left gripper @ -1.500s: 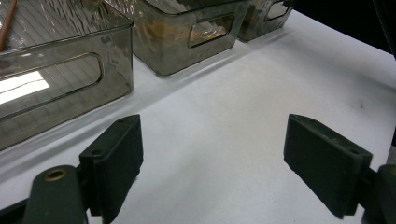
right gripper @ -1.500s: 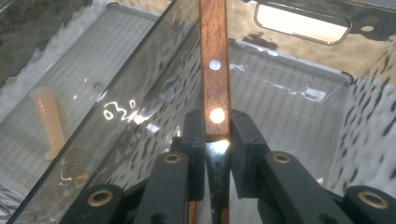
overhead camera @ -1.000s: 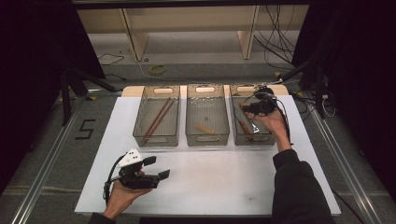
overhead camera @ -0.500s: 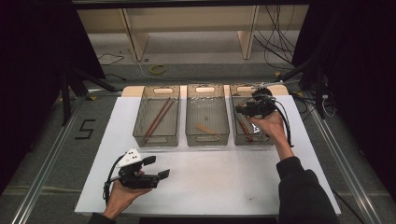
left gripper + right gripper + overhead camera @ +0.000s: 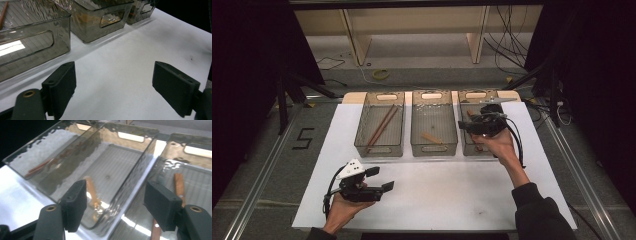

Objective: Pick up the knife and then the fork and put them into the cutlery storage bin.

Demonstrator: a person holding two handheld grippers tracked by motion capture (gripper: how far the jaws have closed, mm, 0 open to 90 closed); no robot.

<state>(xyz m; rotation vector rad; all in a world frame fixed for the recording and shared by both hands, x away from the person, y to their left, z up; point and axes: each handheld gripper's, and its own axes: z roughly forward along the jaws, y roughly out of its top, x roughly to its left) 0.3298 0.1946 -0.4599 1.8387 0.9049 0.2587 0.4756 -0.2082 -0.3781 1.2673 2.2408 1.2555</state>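
Fingers of right gripper point(image 5: 115, 202) just opened, empty, above right bin point(image 5: 468, 97).

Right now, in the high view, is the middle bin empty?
No, a short wooden piece lies on the floor of the middle bin, near its front wall.

Three bins stand side by side in a row at the far edge of the worktop point(image 5: 447, 200). In the left bin point(image 5: 380, 123) lie two chopsticks point(image 5: 381, 126), slanted along its length. In the middle bin point(image 5: 433, 122) a short stick point(image 5: 431, 138) lies near its front wall. In the right bin point(image 5: 469, 125) lies a flat utensil point(image 5: 180, 188). The right gripper point(image 5: 468, 127) hangs over the right bin. The left gripper point(image 5: 381, 180) sits well in front of the left bin, near the front edge.
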